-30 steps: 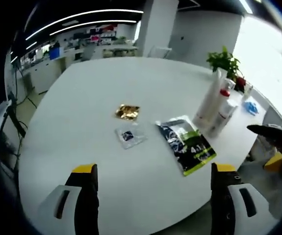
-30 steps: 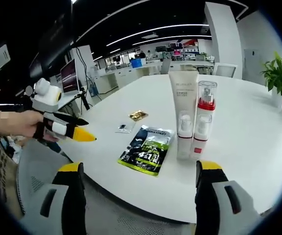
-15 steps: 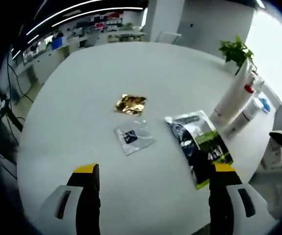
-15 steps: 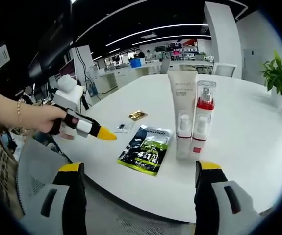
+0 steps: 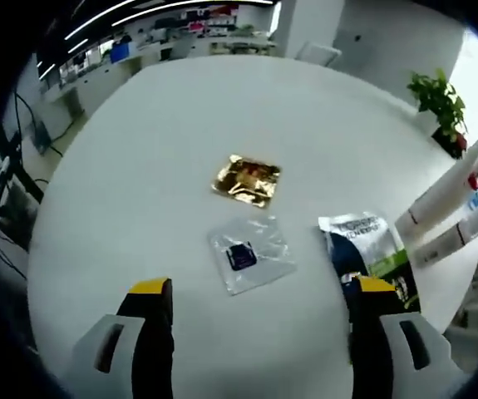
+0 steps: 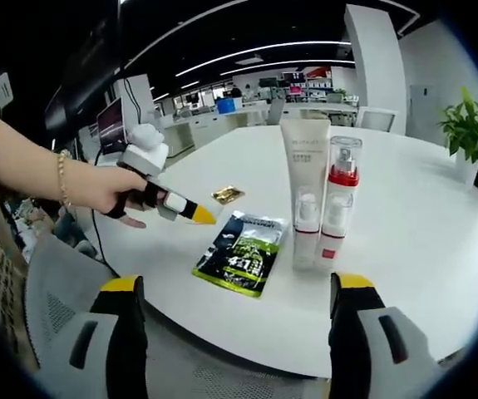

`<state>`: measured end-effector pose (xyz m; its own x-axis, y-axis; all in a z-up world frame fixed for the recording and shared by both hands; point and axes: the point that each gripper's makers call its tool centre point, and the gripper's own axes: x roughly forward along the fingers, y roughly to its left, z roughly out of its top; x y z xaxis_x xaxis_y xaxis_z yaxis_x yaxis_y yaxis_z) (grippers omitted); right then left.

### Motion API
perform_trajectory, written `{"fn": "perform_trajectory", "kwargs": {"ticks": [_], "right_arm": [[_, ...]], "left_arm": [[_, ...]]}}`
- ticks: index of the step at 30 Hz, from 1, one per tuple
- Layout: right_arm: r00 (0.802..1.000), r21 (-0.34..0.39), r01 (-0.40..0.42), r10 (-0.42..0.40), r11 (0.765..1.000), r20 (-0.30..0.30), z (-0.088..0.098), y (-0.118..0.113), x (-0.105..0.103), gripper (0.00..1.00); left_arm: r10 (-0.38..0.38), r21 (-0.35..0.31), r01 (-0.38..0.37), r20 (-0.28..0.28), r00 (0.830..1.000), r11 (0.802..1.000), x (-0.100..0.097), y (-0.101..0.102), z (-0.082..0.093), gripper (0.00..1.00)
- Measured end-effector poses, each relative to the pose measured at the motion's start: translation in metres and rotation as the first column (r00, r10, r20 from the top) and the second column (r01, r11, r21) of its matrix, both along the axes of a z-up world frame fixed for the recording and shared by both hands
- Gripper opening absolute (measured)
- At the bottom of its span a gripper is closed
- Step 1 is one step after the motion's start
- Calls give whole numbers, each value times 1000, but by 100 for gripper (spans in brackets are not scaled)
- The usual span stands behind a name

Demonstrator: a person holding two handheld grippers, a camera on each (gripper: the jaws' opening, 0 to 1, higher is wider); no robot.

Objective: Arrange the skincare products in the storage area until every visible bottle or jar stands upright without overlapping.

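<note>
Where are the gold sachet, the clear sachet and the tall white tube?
gold sachet (image 5: 248,179), left gripper view, middle of its crinkled foil face.
clear sachet (image 5: 250,253), left gripper view, clear film just right of the dark insert.
tall white tube (image 6: 304,158), right gripper view, upper body near the print.

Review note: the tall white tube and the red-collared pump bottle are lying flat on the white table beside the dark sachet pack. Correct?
Not quite. The right gripper view shows the tall white tube and the red-collared pump bottle standing upright, not lying flat, on the white table beside the dark sachet pack.
</note>
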<state>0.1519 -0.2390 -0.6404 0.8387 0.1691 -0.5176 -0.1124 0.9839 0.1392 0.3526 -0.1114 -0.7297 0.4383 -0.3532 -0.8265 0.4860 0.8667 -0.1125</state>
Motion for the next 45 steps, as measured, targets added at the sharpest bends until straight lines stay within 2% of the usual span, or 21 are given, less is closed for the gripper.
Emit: {"fn": "perform_trajectory", "kwargs": {"ticks": [6,17,23,25,30,34,39,42,45], "right_arm": [[1000,-6,2,-3,1000,-5,-1,-1,0,91],[1000,-10,-14,14,1000,-26,-5,2,-1,91],[999,-15,-18,17,1000,-35,-6,2,-2,91],[999,-15,-16,15,1000,-35,-6,2,-2,91],[999,-16,-17,17,1000,-38,-7,2,-2,91],[999,-17,-19,18,1000,-39,-7,2,-2,91],[999,-18,-22,21,1000,-42,-8,2,-2,91],[999,-17,-24,23,1000,-43,-8,3,-2,91],[999,-16,-25,24,1000,-44,-8,3,-2,91]], "left_arm": [[28,30,-28,8,1000,999,8,-2,-5,84],[120,61,-119,-15,993,991,18,5,-13,82],[122,79,-122,-4,992,989,22,5,-13,79],[111,106,-111,3,994,988,22,9,-14,76],[94,109,-95,14,995,989,22,8,-14,72],[68,99,-70,29,997,993,24,3,-12,58],[56,95,-59,35,998,994,26,2,-13,50],[45,91,-49,41,998,995,26,2,-13,39],[32,90,-36,47,998,995,24,2,-14,38]]}}
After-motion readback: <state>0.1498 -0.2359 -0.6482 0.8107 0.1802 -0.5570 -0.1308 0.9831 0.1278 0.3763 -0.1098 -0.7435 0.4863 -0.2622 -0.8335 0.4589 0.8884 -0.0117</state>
